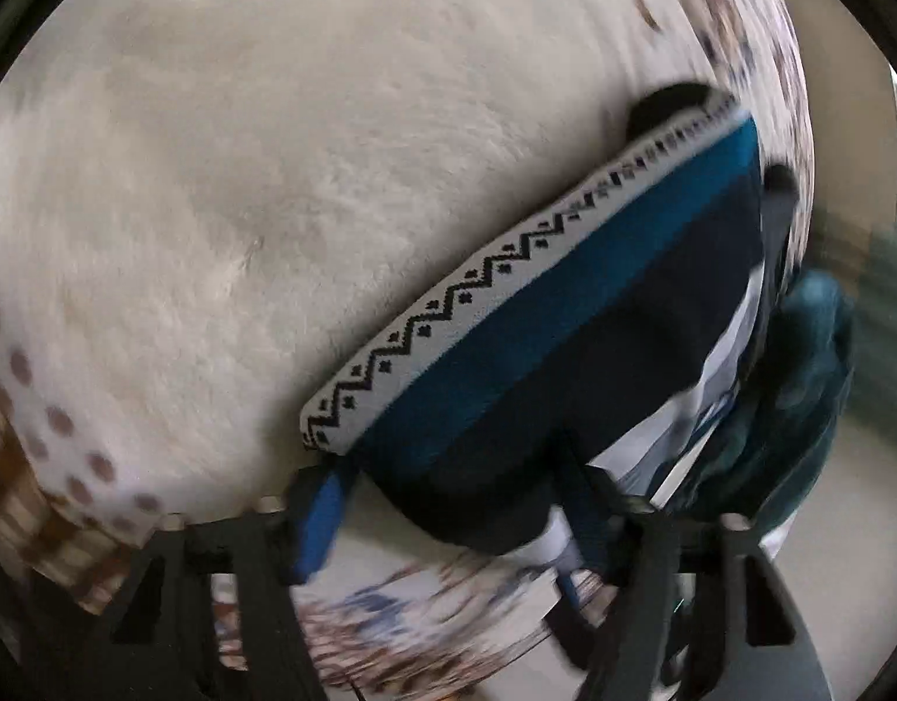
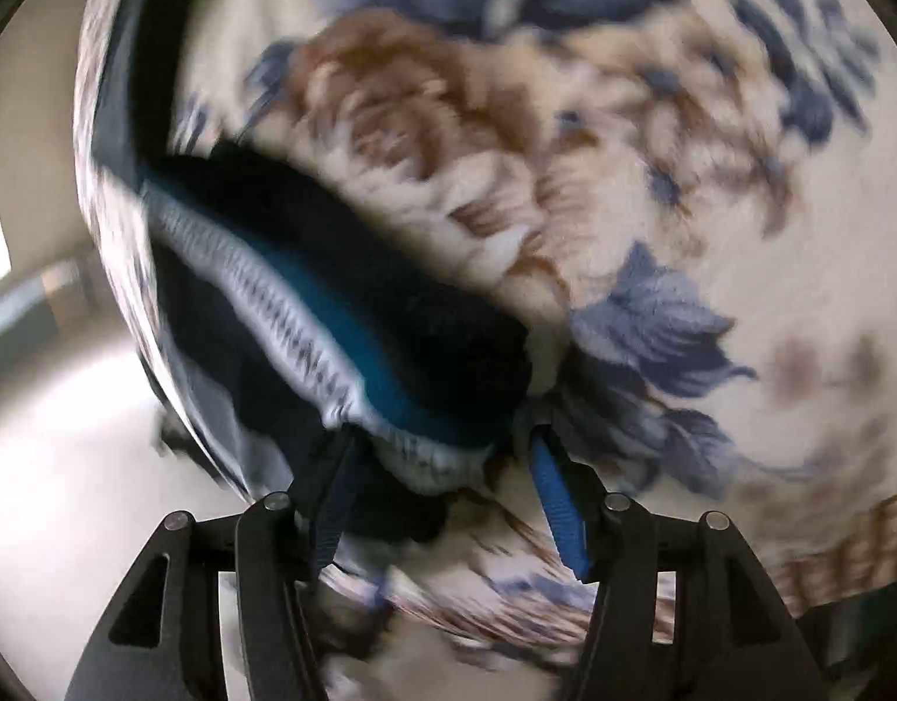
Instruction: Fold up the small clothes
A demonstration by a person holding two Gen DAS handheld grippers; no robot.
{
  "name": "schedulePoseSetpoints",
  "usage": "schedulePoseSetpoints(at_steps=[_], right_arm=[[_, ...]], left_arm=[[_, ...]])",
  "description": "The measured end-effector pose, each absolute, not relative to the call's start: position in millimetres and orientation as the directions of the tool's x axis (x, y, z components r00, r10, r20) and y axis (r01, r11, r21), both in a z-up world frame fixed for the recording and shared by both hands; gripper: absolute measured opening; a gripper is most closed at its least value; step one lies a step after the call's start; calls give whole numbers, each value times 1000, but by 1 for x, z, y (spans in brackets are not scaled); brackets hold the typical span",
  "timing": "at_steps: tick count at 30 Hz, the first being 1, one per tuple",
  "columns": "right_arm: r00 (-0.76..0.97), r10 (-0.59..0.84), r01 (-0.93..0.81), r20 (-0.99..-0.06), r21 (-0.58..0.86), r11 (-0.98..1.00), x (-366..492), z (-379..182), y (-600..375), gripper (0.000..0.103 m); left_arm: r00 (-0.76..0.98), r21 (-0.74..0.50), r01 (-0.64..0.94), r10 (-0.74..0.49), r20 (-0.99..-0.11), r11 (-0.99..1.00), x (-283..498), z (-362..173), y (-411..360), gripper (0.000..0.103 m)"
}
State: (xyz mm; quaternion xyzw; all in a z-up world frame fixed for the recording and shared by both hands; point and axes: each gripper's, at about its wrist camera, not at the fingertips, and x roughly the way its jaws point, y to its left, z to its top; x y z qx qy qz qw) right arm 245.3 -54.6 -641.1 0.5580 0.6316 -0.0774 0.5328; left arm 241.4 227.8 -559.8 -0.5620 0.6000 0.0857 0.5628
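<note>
A small knitted garment [image 1: 553, 315] with a white zigzag band, a teal stripe and a dark navy body lies on a cream fleece blanket [image 1: 273, 187]. My left gripper [image 1: 454, 496] stands open around its near corner, one blue pad [image 1: 317, 526] at the left and the other at the right. In the right wrist view the same garment [image 2: 343, 304] is bunched and blurred, and my right gripper [image 2: 442, 496] stands open around its white-edged end, with a blue pad [image 2: 556, 508] at the right.
The blanket [image 2: 653, 175] carries blue and brown flower prints and covers a raised surface. Its edge drops off to a pale floor [image 2: 56, 467] at the left in the right wrist view. A teal cloth heap [image 1: 799, 397] lies beside the garment.
</note>
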Motion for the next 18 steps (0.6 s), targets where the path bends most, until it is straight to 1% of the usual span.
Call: schedulePoseSetpoints(at_steps=[1, 2, 3, 7, 9, 10, 12, 14, 15, 16, 17, 18], right_arm=[[221, 603, 795, -767, 500, 344, 243, -640, -54, 44], [257, 577, 794, -776, 510, 332, 238, -633, -53, 29], [265, 558, 783, -787, 513, 352, 237, -624, -51, 14], [260, 472, 730, -842, 491, 475, 233, -582, -42, 11], [237, 448, 716, -862, 466, 519, 235, -573, -38, 11], [199, 443, 708, -874, 440, 551, 239, -576, -39, 11], [90, 461, 711, -883, 381, 591, 245, -598, -40, 12], [27, 540, 739, -841, 380, 556, 249, -617, -45, 19], [33, 547, 737, -836, 390, 552, 250, -615, -50, 29], [57, 530, 717, -846, 404, 568, 254, -607, -57, 45], [92, 490, 675, -867, 416, 609, 263, -593, -65, 52], [121, 467, 634, -876, 430, 643, 272, -583, -69, 62]], left_arm=[[288, -540, -768, -567, -772, 345, 242, -556, 227, 27], [302, -543, -761, -546, -781, 356, 243, -548, 225, 20], [310, -545, -752, -530, -790, 372, 243, -540, 224, 18], [312, -550, -727, -516, -798, 411, 243, -522, 224, 16], [219, -503, -709, -524, -823, 494, 250, -534, 222, 18], [179, -486, -717, -541, -822, 500, 251, -542, 223, 22], [146, -478, -748, -588, -795, 461, 249, -549, 233, 28], [96, -465, -719, -588, -803, 517, 255, -538, 240, 31], [90, -465, -690, -572, -815, 554, 258, -528, 243, 35], [93, -467, -653, -549, -831, 596, 263, -517, 244, 50], [100, -465, -608, -520, -849, 643, 269, -505, 243, 65], [113, -457, -562, -483, -868, 690, 277, -494, 242, 68]])
